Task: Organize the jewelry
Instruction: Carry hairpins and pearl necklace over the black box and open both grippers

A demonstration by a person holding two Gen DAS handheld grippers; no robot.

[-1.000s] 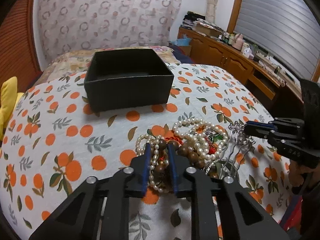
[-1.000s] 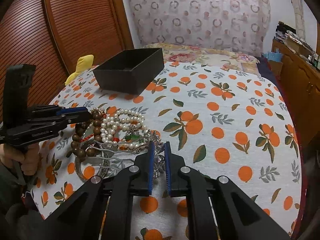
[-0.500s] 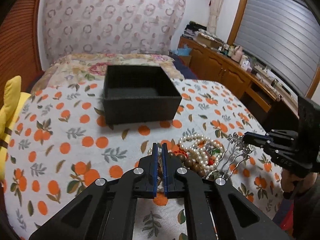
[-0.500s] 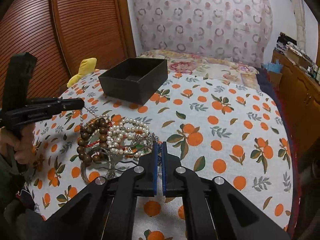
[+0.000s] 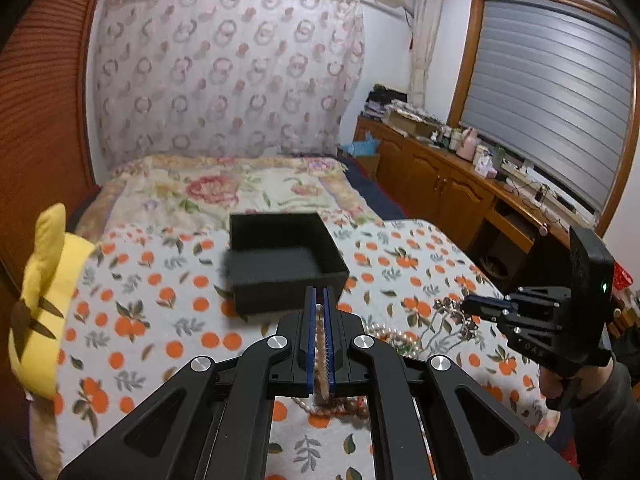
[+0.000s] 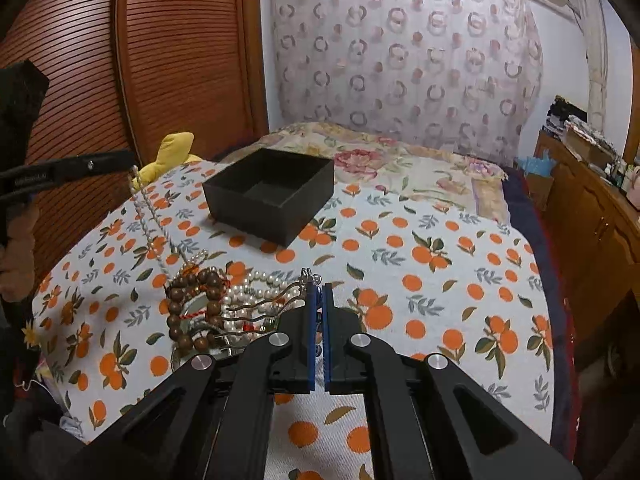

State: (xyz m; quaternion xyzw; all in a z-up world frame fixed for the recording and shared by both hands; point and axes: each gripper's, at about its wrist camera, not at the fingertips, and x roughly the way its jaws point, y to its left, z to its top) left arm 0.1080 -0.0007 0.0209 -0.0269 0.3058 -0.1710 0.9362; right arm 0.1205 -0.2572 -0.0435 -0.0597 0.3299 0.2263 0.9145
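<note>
Left gripper (image 5: pixel 319 308): clenching a thin strand of small pearls (image 6: pixel 149 216) between its blue pads and holding it up in the air; in the right wrist view the strand is hanging taut from the gripper tip down to the jewelry pile.
Right gripper (image 6: pixel 319 300): sitting low at the near edge of the pile, its pads nearly together and pinching a silver hairpin (image 6: pixel 272 304) by its ornate head; the pin's wavy prongs are trailing left over the pile.
Jewelry pile (image 6: pixel 208 308): lying on the bedspread just in front of the right gripper, a tangle of pearl strands, a brown wooden bead bracelet (image 6: pixel 188 312) with red cord, and silvery pieces; which item is lying over which cannot be told.
Black box (image 6: pixel 270 194): standing open and upright on the bedspread beyond the pile, well apart from it, showing nothing inside.
Bedspread (image 6: pixel 440 280): white with oranges and leaves, covering the bed where everything is lying.
Yellow plush toy (image 5: pixel 44 300): resting at the left edge of the bed.
Wooden cabinet (image 5: pixel 448 184): running along the right wall under a shuttered window.
</note>
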